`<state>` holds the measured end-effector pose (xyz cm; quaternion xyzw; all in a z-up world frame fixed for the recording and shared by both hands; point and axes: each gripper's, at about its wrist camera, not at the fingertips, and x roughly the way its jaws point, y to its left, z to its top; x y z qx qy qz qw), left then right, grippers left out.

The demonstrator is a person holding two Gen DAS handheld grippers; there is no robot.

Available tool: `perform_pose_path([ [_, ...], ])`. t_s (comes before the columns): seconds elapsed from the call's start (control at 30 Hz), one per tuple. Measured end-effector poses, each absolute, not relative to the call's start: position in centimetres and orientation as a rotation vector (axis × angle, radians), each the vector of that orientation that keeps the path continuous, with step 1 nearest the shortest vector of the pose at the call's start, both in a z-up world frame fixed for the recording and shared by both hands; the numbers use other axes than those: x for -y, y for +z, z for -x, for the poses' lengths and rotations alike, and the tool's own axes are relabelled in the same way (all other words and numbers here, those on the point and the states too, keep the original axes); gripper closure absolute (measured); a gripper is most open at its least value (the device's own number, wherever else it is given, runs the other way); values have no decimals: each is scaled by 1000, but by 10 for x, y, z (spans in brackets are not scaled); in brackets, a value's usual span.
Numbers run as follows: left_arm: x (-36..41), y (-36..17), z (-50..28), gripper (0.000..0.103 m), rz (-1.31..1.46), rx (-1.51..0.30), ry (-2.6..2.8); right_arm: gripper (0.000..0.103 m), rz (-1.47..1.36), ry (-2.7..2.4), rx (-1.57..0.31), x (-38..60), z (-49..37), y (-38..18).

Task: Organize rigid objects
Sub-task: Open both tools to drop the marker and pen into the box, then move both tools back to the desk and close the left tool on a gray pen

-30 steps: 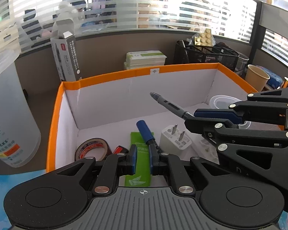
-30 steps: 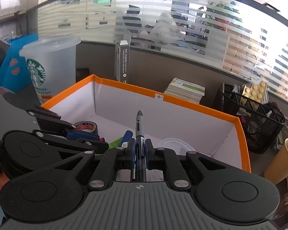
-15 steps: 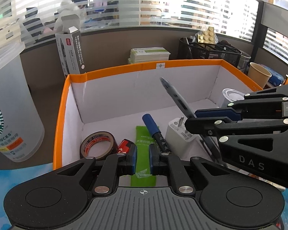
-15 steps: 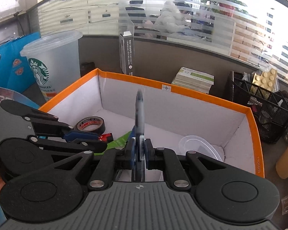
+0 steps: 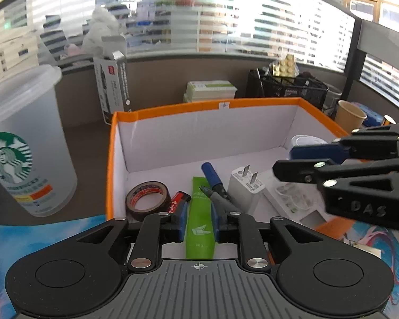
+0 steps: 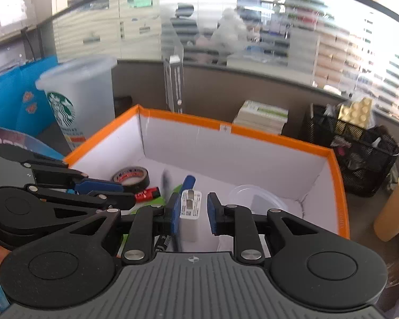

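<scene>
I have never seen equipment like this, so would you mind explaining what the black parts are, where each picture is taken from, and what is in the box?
No robot here: a person holds a two-finger hand tool in each hand, and each tool carries a wide-angle camera looking forward along its fingers. One picture is from the left gripper, the other from the right gripper; each also sees the other tool from the side. Both have open jaws and hold nothing.

Below them is an orange-rimmed box. Inside lie a roll of tape, a green packet, a blue-capped marker, a grey pen, a white charger and a clear lid. Outside stand a Starbucks cup, a mesh basket and a paper cup.
</scene>
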<state>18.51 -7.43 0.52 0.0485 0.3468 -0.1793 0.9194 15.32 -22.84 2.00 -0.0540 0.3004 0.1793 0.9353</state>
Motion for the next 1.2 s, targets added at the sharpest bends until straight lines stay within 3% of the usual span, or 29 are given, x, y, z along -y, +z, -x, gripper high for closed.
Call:
perform_pose_path([
  [0.13,64,17,-164,54,-109,-661,-358,59,117,344,-544,236,-128,38],
  [0.23,56,23,-150,53,-118,-630,-336,54,116,328,-509,243,-108,48],
  [0.33,48,25,-141,53,-110,-620,-331,40,108,314,-499,250,-91,50],
  [0.47,39,28,-121,51,-103,-594,-365,39,84,289,-499,260,-69,44],
  [0.53,38,29,-109,38,-123,-576,-347,33,78,272,-496,265,-56,40],
  [0.6,37,30,-98,37,-134,-558,-348,25,77,254,-484,269,-44,37],
  [0.77,34,27,-82,28,-145,-550,-346,22,76,244,-478,275,-17,31],
  [1.0,35,11,-75,16,-174,-581,-360,0,132,234,-533,277,-4,4],
  [1.2,36,-7,-77,13,-209,-620,-371,0,114,207,-621,287,-11,-30],
])
